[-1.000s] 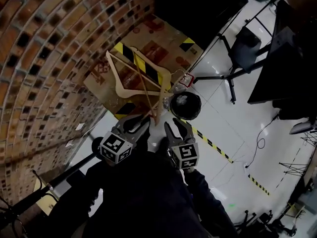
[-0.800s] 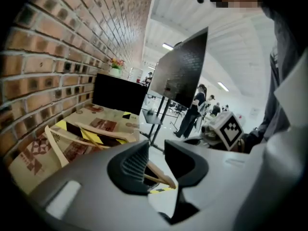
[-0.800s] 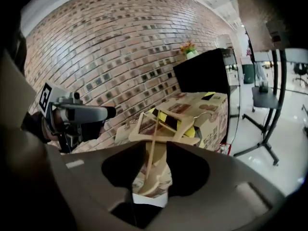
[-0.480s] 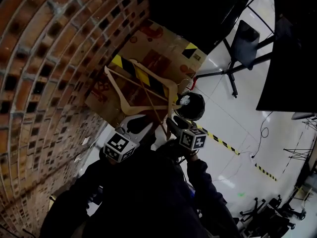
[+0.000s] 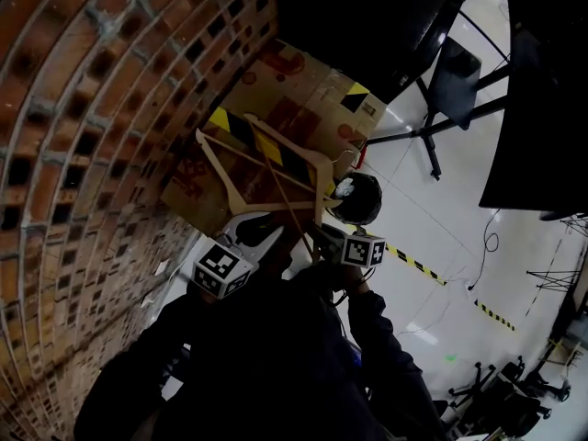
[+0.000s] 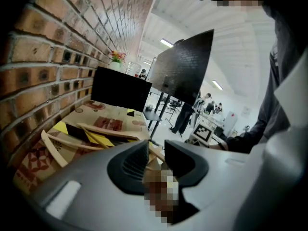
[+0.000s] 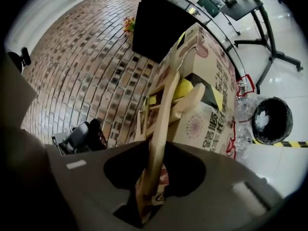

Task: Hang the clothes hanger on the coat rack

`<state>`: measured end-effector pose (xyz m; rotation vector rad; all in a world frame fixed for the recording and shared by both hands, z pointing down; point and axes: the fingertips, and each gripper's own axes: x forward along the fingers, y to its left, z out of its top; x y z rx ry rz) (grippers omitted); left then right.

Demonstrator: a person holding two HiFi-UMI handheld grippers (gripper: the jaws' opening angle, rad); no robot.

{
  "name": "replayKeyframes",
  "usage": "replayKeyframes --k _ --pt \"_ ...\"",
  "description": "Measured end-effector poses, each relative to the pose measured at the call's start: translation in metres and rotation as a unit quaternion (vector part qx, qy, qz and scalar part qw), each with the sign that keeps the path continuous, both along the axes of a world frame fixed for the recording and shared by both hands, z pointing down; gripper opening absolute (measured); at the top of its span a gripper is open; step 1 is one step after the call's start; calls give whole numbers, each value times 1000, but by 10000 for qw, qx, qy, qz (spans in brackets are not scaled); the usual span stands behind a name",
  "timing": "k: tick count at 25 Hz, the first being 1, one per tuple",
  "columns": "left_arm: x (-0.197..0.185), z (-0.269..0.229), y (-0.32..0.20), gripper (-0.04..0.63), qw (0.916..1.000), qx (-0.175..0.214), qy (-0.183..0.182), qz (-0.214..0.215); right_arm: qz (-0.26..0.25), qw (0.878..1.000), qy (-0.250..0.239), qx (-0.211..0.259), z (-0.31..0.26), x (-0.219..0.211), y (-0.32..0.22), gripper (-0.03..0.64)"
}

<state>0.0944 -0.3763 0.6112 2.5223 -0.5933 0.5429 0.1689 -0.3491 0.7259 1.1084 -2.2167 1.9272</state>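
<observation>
A pale wooden hanger (image 5: 223,184) with a metal hook (image 5: 347,154) hangs in the air before a cardboard box. A thin wooden strip crosses it at a slant. My left gripper (image 5: 262,232) is shut on the hanger's lower wood, which runs between the jaws in the left gripper view (image 6: 156,150), with the hanger's arm (image 6: 103,131) beyond. My right gripper (image 5: 323,232) sits to its right. Its jaws are closing around a wooden arm (image 7: 166,112), which passes between them in the right gripper view (image 7: 156,153). No coat rack is in view.
A printed cardboard box (image 5: 303,85) with yellow-black stripes leans on the brick wall (image 5: 92,108). A black bin (image 5: 354,198) stands on the white floor beside it. Further off are a black panel (image 5: 367,16) and a black stand's legs (image 5: 432,136).
My right gripper has sunk, rolled over and closed in on the hanger's lower end. The left gripper and hanger have shifted slightly. A black pole at the lower left has left the view.
</observation>
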Motion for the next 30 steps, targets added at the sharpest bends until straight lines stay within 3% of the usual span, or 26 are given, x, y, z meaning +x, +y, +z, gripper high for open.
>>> replayKeyframes --k 10,13,17,19,23,30 --pt "-6 -11 -8 107 9986 -347 338 -208 10 9916 382 1238 -78 9 -1 60" --pt "3 -15 -15 118 9961 -527 637 -298 -334 9847 569 1614 -101 10 4 58" --pt "26 -24 -5 186 9897 -989 1011 -240 -925 9719 746 2031 -131 7 26 58" --pt "33 -39 1 197 9870 -934 1245 -409 -1322 9621 789 2250 -146 4 41 58" --pt "37 -71 18 198 9727 -897 1921 -945 -1988 9397 711 2691 -167 6 72 58" --pt "40 -97 94 198 9611 -422 2075 -1776 -3193 8902 480 3215 -184 28 134 58"
